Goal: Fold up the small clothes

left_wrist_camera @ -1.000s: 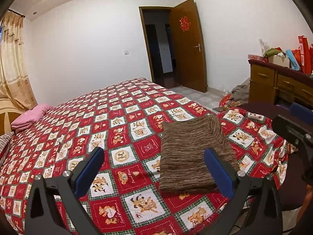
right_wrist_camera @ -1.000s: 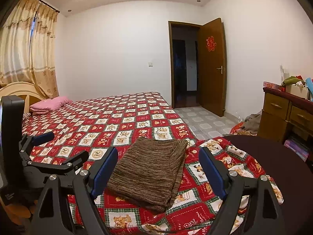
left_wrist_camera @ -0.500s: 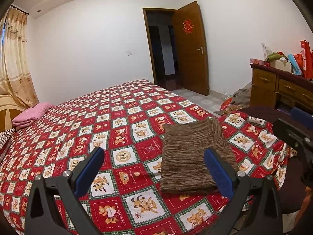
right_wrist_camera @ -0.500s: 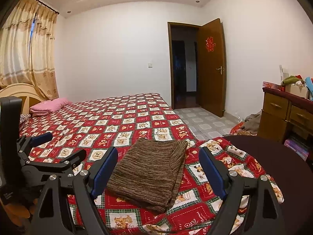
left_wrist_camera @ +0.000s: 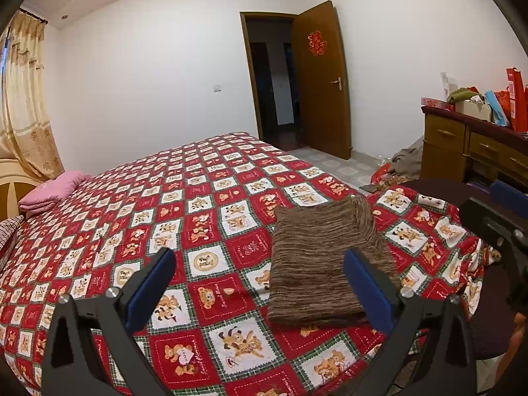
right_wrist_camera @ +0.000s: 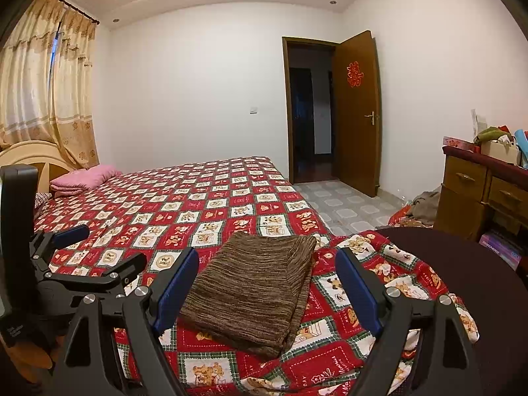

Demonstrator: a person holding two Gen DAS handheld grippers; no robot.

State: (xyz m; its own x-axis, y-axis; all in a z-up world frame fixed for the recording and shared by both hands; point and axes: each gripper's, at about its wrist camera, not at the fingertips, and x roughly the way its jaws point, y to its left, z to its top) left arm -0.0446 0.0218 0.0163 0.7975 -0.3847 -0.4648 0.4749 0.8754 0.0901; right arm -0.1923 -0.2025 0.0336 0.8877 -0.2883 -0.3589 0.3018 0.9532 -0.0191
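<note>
a brown knit garment (right_wrist_camera: 250,287) lies already folded into a neat rectangle on the red patchwork bedspread (left_wrist_camera: 198,217), near the bed's foot corner, close in front of both tools. the left gripper (left_wrist_camera: 260,283) hangs above the bedspread just to the garment's left, its blue fingers (left_wrist_camera: 148,288) spread wide with nothing between them; one finger overlaps the garment's near right edge in the left wrist view, but contact cannot be told. the right gripper (right_wrist_camera: 267,290) frames the garment from the near side, fingers (right_wrist_camera: 358,288) also wide and empty.

the knit looks soft, light and floppy, several layers thick, with a ribbed surface that should give the pads good friction. it will probably sag and come unfolded if lifted by one corner or a single layer. the safer hold seems to be the thick folded edge on the right side, or both near corners at once, pinching through all layers. a loosely knit top layer could snag or slide over the lower ones.
</note>
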